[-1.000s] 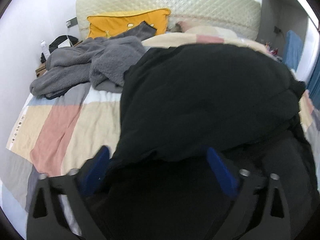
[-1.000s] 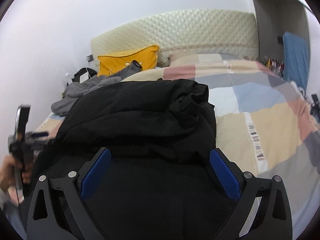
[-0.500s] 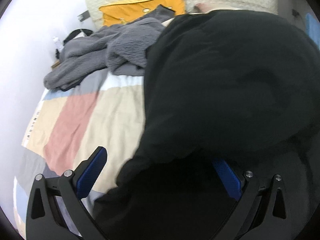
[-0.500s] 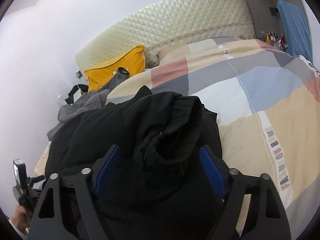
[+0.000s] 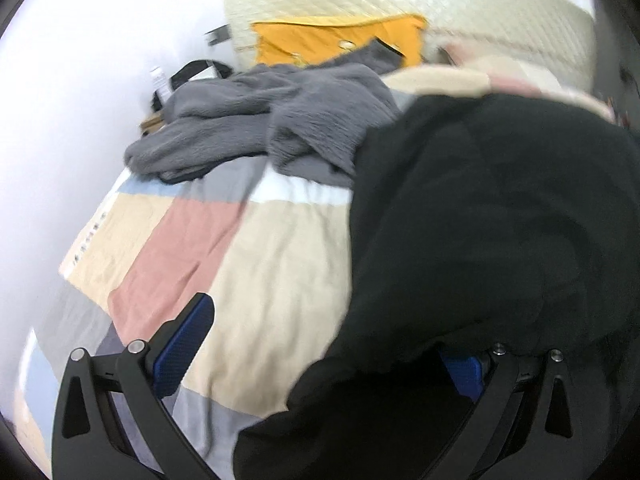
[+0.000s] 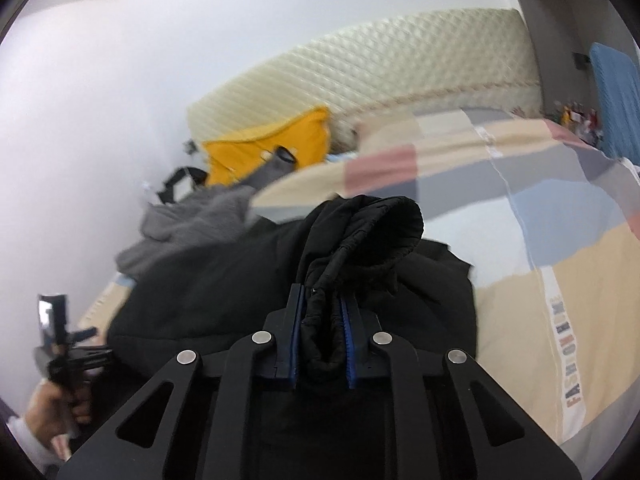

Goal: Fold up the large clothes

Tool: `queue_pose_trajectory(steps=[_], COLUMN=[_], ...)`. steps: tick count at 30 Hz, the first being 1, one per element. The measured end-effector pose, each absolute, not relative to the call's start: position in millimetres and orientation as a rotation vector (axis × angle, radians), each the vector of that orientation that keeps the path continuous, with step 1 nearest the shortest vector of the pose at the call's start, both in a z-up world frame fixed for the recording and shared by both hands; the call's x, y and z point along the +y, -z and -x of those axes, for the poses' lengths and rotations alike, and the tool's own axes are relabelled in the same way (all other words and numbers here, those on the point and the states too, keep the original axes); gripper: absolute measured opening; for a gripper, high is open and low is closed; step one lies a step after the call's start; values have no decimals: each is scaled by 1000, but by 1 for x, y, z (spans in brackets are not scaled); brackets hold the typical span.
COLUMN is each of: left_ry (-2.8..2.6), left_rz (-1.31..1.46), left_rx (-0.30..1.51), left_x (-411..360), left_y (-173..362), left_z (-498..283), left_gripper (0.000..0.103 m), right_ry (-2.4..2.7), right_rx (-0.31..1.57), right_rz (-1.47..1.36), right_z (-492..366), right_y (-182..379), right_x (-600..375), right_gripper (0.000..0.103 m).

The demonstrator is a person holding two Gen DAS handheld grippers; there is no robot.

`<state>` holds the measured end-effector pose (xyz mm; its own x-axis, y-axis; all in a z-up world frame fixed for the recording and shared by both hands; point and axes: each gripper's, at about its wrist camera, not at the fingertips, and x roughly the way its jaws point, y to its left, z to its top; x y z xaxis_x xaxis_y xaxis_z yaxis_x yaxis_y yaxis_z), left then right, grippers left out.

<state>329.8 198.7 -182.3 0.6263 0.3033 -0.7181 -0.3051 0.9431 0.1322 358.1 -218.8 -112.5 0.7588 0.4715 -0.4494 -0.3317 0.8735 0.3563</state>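
The right gripper [image 6: 322,332] is pinching a bunched fold of the black coat [image 6: 248,276] between its blue pads [image 6: 297,340], the cuffed edge standing up above the fingertips. The left gripper [image 5: 324,344] is hanging wide open — its left finger [image 5: 182,346] is sitting over the patchwork quilt [image 5: 272,280], its right one mostly buried under the coat [image 5: 500,220]. The coat is lying heaped on the quilt, touching a grey fleece [image 5: 256,120] that is sprawling toward a yellow pillow [image 5: 332,38] — both views are blurring.
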Motion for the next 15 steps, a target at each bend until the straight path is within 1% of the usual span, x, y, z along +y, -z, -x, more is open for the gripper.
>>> queue_pose_trajectory(steps=[4,7,9,15], left_ry=[-368,-374,-375,-353], left_rz=[141,197,202,196], left_rx=[822,825,821,816], left_x=[224,233,231,225], left_y=[182,184,184,186], left_z=[-326,-326,-325,-326], left_gripper=[103,103,103,103], right_ry=[-503,-503,-486,-385], right_rx=[492,468,473,593], right_rz=[-285,-278,-268,-293], right_z=[-339,-329,-330,-349], right_y=[88,82,85,120], right_x=[-212,-209,-209,-224], right_gripper=[14,14,14,13])
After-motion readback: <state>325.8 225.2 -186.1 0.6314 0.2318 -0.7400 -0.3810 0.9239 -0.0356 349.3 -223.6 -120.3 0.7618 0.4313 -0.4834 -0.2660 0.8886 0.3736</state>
